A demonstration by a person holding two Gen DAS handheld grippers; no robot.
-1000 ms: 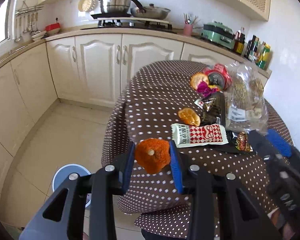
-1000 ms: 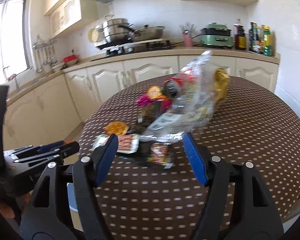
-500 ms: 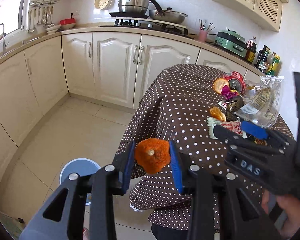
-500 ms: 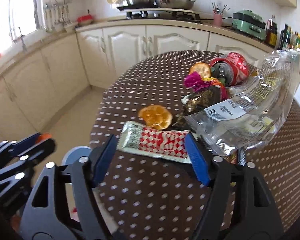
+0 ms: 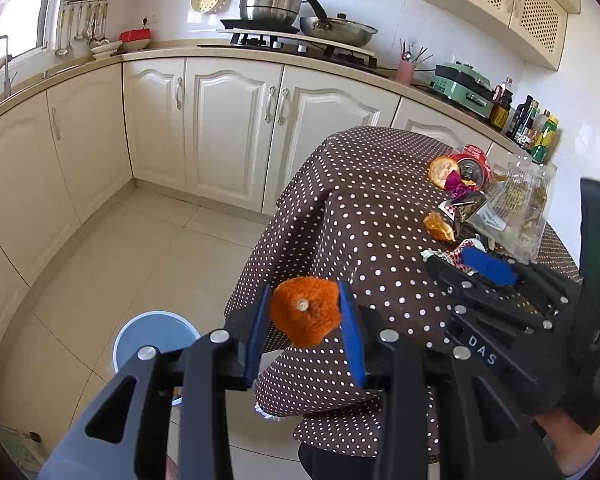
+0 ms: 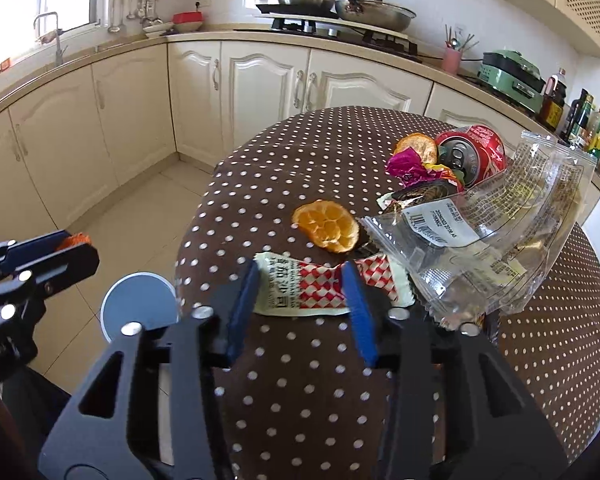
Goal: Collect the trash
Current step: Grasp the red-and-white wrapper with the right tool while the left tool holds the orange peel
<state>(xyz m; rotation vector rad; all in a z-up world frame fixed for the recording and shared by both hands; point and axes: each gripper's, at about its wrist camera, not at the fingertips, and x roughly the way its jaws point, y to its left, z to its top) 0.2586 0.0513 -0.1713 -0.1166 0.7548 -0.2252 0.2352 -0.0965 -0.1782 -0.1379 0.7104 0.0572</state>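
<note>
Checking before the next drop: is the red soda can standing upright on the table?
No. In the right wrist view the red soda can lies on its side on the table, its top facing the camera.

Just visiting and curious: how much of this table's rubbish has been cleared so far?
Nothing visibly binned yet. The left gripper holds an orange peel above the floor near the blue bin. The right gripper is closing around the red-checked wrapper. Another peel, the can and the clear bag remain.
</note>
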